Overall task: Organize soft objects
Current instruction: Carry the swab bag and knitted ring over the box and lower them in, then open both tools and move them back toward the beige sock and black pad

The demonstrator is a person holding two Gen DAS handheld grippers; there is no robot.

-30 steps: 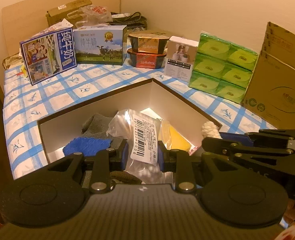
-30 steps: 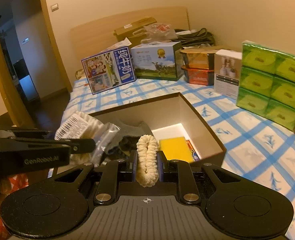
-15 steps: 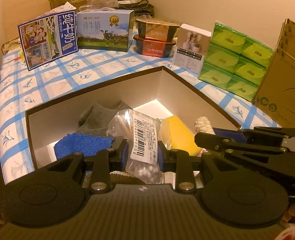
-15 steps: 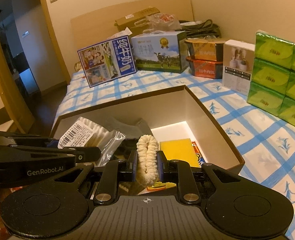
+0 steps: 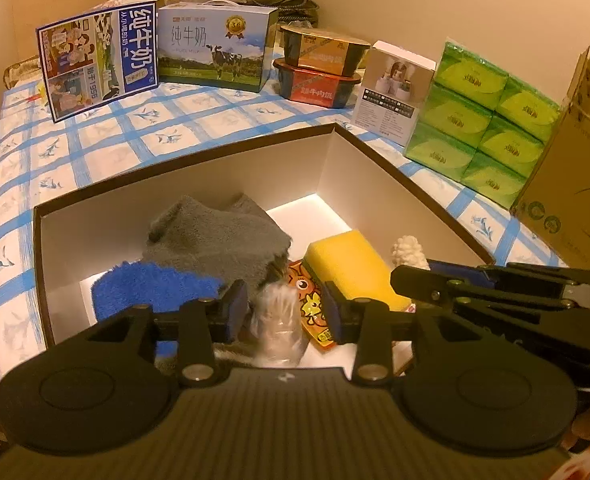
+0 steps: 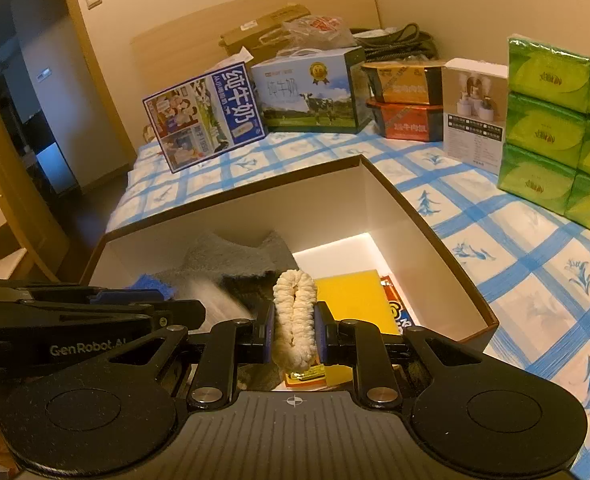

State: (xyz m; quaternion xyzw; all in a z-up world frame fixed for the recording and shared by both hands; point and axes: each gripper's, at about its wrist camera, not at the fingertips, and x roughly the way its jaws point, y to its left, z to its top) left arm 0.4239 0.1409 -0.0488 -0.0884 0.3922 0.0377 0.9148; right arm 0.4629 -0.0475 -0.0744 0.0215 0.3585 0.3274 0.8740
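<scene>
left view: left gripper open over box, clear bag loose between fingers, light, crinkly, slippery.
right view: right gripper shut tight on cream fluffy loop, soft, squashy, pinched mid-loop above box.

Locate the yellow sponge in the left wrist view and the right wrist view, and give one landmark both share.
Left wrist view: the yellow sponge lies in the open box, right of centre, beside the grey cloth.
Right wrist view: the yellow sponge lies on the box floor, just right of the cream scrunchie pinched in the right gripper.
Shared landmark: the green tissue packs, standing on the checked cloth right of the box.
</scene>
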